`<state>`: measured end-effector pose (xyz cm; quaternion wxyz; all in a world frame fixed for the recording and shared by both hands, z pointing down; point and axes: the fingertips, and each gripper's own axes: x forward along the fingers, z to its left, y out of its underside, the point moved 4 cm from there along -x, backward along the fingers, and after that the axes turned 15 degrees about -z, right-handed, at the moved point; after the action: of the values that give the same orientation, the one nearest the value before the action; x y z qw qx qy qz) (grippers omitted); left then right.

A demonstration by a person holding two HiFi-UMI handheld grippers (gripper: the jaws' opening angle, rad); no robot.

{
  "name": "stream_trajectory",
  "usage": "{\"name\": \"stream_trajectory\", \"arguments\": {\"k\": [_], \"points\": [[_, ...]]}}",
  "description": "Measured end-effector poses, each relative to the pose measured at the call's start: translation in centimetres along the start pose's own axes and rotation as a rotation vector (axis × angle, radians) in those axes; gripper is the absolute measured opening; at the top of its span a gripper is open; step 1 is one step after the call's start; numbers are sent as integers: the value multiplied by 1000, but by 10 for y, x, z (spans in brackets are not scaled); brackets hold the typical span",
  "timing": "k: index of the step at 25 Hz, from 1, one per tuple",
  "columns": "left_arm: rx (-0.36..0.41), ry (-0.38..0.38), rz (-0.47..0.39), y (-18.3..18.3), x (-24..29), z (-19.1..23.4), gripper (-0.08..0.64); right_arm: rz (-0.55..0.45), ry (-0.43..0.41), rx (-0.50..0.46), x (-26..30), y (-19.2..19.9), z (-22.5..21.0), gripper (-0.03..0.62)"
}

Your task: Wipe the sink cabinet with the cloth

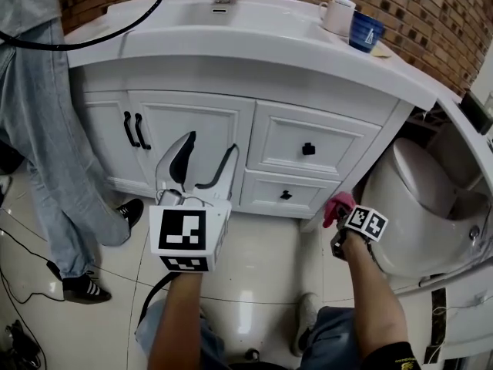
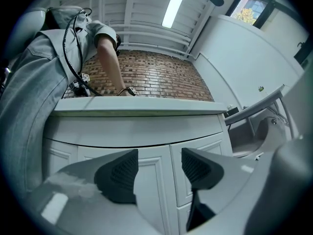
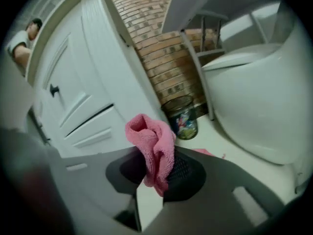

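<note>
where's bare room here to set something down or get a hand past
The floor tiles before the sink cabinet, between the bystander's shoe and the right gripper, are bare. The countertop has a free front strip too. Crowded: its right end, with soap dispenser and blue cup, and the gap by the toilet, holding a small bin.

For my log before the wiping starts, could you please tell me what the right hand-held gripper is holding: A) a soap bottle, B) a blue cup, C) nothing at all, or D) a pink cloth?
D: in the right gripper view, the right hand-held gripper has its jaws closed on a bunched pink cloth, which sticks up from between them.
</note>
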<state>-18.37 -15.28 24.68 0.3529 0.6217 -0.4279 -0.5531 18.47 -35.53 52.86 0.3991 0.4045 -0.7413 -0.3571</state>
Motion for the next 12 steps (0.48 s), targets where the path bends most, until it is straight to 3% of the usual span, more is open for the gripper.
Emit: {"name": "stream_trajectory", "arguments": {"k": [2,4,10,12], "points": [[-8,-7,3,2,1,0,282,107,-173,-5,9,40,36,77],[-23,-13,7,3,3,-3,282,171,-271,-32,14,80,76,77],[-31,-4,13,4,7,-13,282,120,-397,24,23,159,179,77],[-34,-5,12,5,7,-11,282,138,-472,-81,26,171,203,75]]}}
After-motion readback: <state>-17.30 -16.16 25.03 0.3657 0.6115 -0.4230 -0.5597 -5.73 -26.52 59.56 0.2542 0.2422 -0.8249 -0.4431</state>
